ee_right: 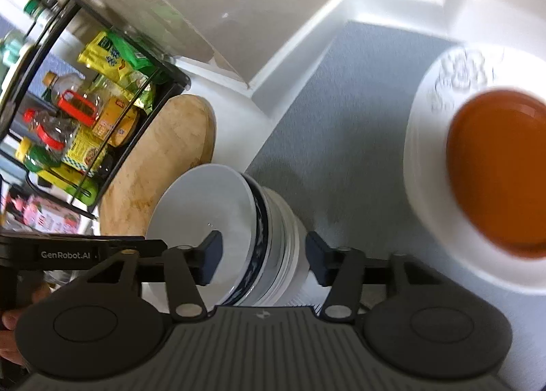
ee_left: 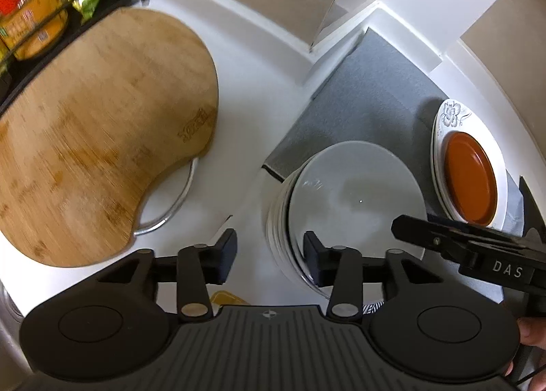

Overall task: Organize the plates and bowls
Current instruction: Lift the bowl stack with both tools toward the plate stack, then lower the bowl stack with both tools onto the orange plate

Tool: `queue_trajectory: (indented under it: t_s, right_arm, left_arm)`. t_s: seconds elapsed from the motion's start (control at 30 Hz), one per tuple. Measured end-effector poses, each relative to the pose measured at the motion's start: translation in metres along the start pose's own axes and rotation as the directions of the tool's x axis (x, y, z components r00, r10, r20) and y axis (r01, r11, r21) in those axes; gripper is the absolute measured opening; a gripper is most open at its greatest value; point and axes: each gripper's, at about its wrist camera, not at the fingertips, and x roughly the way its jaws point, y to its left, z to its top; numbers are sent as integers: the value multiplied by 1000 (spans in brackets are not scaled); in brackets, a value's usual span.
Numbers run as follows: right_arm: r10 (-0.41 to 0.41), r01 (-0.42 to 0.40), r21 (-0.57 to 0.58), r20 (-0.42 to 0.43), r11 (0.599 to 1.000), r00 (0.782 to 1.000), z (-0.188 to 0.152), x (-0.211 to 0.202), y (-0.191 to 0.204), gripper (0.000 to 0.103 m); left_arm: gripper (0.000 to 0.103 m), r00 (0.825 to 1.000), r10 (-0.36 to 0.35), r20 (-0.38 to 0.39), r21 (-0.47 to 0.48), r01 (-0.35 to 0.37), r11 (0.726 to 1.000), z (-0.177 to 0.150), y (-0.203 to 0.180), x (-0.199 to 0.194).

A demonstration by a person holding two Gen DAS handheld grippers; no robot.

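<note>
Left gripper (ee_left: 270, 256): jaws spread, empty, at the near rim of the bowl stack (ee_left: 355, 199). Right gripper (ee_right: 263, 256): jaws spread, straddling that stack's rim (ee_right: 259, 234). Stack sits on grey mat (ee_left: 358, 97); orange saucer (ee_left: 470, 177) on floral plates (ee_left: 454, 117) beside; cutting board (ee_left: 102, 131) left.

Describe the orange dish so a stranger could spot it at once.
Find the grey mat in the corner of the white counter. Two piles stand on it: a bowl stack and, further right, floral white plates. The orange dish lies on top of those plates, the only coloured piece among white crockery.
</note>
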Motion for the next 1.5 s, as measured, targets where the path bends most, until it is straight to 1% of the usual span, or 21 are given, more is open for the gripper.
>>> queue_trajectory:
  t_s: [0.1, 0.13, 0.23, 0.3, 0.33, 0.37, 0.43, 0.5, 0.57, 0.7, 0.77, 0.87, 1.0, 1.1, 1.17, 1.23, 1.3, 1.37, 1.5]
  right_arm:
    - [30, -29, 59, -12, 998, 999, -7, 8, -9, 71]
    - [41, -40, 86, -12, 995, 999, -10, 11, -13, 76]
    - [74, -69, 168, -25, 983, 997, -20, 22, -22, 78]
    - [109, -99, 228, -29, 968, 994, -29, 29, -27, 76]
    - [119, -109, 265, -22, 958, 993, -33, 30, -29, 73]
    - [128, -118, 302, -12, 946, 992, -38, 32, -31, 70]
    - [131, -128, 350, 17, 928, 991, -45, 31, -33, 69]
    - [140, -144, 402, 40, 904, 989, -49, 29, -37, 67]
    - [135, -148, 442, 60, 885, 989, -53, 27, -40, 60]
    - [108, -137, 437, 91, 889, 990, -54, 22, -33, 56]
    - [91, -127, 436, 102, 891, 991, -54, 20, -31, 55]
    - [68, -123, 457, 137, 881, 988, -58, 18, -30, 54]
    - [41, -124, 461, 185, 879, 982, -64, 17, -29, 55]
    - [31, -143, 496, 227, 857, 974, -71, 17, -31, 56]
    - [31, -152, 511, 238, 846, 971, -76, 16, -35, 57]
    - [32, -149, 504, 232, 851, 972, -76, 15, -35, 57]
    - [26, -137, 493, 224, 859, 974, -74, 13, -35, 55]
    - [20, -125, 480, 217, 869, 976, -69, 11, -32, 51]
    - [50, -133, 456, 188, 880, 981, -67, 9, -37, 50]
  left_arm:
    - [55, 999, -29, -35, -13, 28, 1000, 2, 6, 14]
    - [55, 998, -42, -48, -13, 41, 999, 3, 7, 19]
    - [57, 992, -86, -93, -6, 86, 996, 6, 11, 37]
    - [58, 982, -141, -123, -6, 141, 990, 9, 14, 48]
    - [58, 976, -165, -144, -7, 166, 986, 11, 14, 51]
    - [57, 969, -183, -166, 1, 186, 983, 13, 13, 54]
    - [50, 958, -214, -193, 53, 228, 972, 15, 10, 55]
    - [49, 952, -221, -210, 101, 246, 964, 16, 8, 53]
    - [47, 942, -240, -233, 111, 271, 956, 16, 13, 53]
    - [46, 913, -265, -309, 114, 312, 943, 28, 17, 60]
    - [45, 907, -264, -328, 138, 323, 937, 34, 16, 64]
    - [45, 896, -274, -350, 158, 344, 925, 38, 16, 68]
    - [46, 893, -282, -351, 212, 369, 905, 41, 13, 72]
    - [49, 890, -284, -357, 239, 381, 893, 42, 11, 75]
    - [49, 891, -282, -357, 258, 384, 886, 43, 8, 77]
    - [49, 894, -285, -345, 265, 384, 884, 42, 6, 77]
    - [48, 897, -282, -339, 249, 375, 893, 39, 8, 74]
    - [48, 904, -267, -334, 242, 356, 902, 36, 6, 71]
    - [48, 917, -240, -319, 216, 317, 924, 30, 4, 66]
